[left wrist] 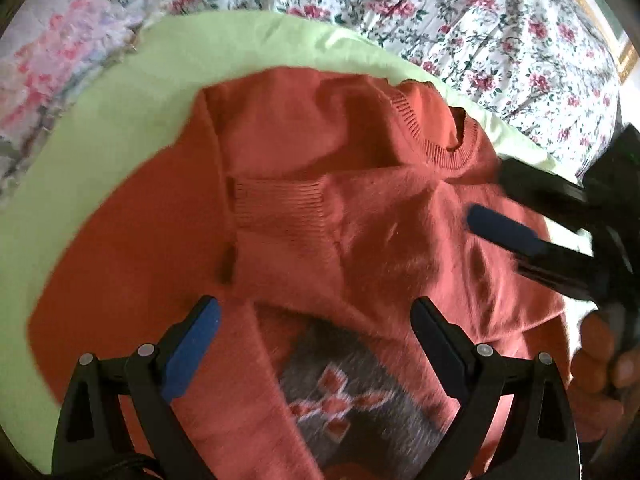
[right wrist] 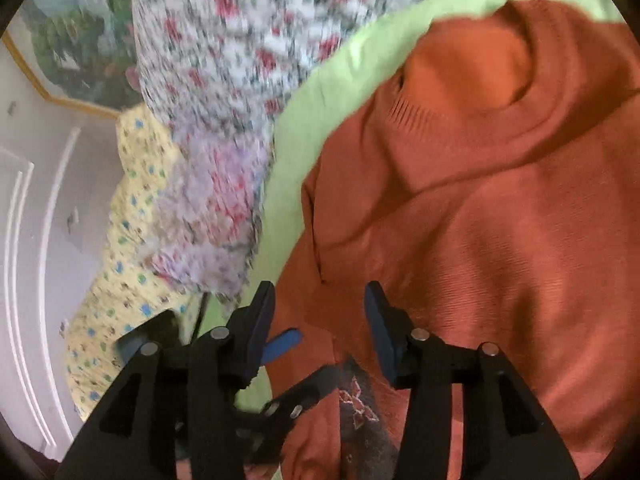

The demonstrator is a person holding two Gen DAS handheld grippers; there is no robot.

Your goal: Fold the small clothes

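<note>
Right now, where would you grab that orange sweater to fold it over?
Probably the orange sweater by its near hem edge, beside the grey patterned patch. It lies flat on the green sheet, so the open left tongs could pinch it from the near side.

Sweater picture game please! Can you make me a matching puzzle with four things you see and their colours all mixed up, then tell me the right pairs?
Things:
1. sweater
2. cloth under the sweater
3. pads on the left gripper fingers
4. patch on the sweater front

Colours:
A. blue
B. grey with an orange diamond pattern
C. light green
D. rust orange

Right pairs: 1-D, 2-C, 3-A, 4-B.

Both the left gripper and the right gripper have their jaws apart above the sweater, holding nothing.
</note>
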